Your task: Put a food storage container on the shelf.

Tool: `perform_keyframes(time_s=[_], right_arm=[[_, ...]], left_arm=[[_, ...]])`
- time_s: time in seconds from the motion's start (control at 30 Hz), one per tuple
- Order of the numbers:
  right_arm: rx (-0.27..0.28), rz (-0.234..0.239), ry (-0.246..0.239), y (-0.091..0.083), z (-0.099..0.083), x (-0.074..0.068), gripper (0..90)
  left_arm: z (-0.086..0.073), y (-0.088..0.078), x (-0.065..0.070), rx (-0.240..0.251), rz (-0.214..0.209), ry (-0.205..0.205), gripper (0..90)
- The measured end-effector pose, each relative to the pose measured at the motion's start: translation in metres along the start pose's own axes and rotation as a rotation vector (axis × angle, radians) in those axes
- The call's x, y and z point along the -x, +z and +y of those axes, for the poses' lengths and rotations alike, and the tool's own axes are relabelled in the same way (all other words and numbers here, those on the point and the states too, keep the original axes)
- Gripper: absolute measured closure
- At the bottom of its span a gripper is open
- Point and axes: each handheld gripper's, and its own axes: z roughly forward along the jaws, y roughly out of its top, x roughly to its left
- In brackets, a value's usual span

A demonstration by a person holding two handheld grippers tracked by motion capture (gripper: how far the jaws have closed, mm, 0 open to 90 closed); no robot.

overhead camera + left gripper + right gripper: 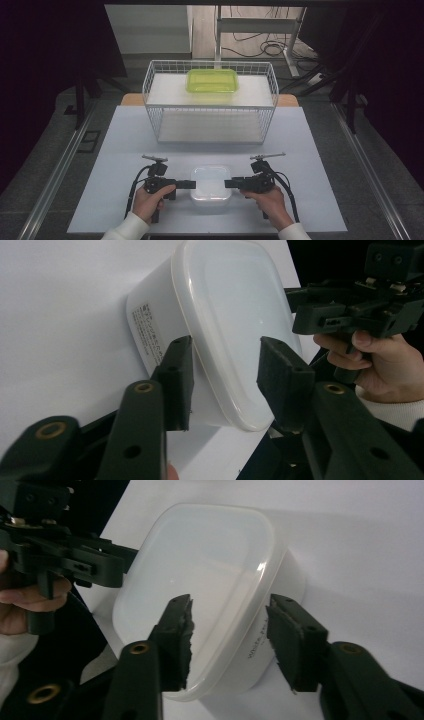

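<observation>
High view: the left claw (192,184) and right claw (227,183) meet opposite sides of a lidded white plastic container (210,186) on the tabletop (120,150).

Left gripper view: the left claw (225,371), partly spread, straddles the container's (225,305) lid rim; contact cannot be told.

Right gripper view: the right claw (230,630), likewise partly spread, straddles the container's (200,570) opposite rim.

Bright, even light on the table (125,150) (dark surroundings); near jaws slightly soft
</observation>
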Motion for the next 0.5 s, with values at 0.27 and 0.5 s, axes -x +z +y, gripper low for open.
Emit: perform_keyframes(time_s=[0.27,0.5], right_arm=[[0.033,0.058,0.138,-0.0022,-0.0035,0.0097,68.0],[0.052,0.059,0.131,-0.0078,-0.0062,0.0049,72.3]], left_arm=[[-0.0013,-0.0014,0.0009,0.004,0.017,-0.006,69.7],[-0.0027,-0.0070,0.0042,0.017,0.013,0.017,74.2]])
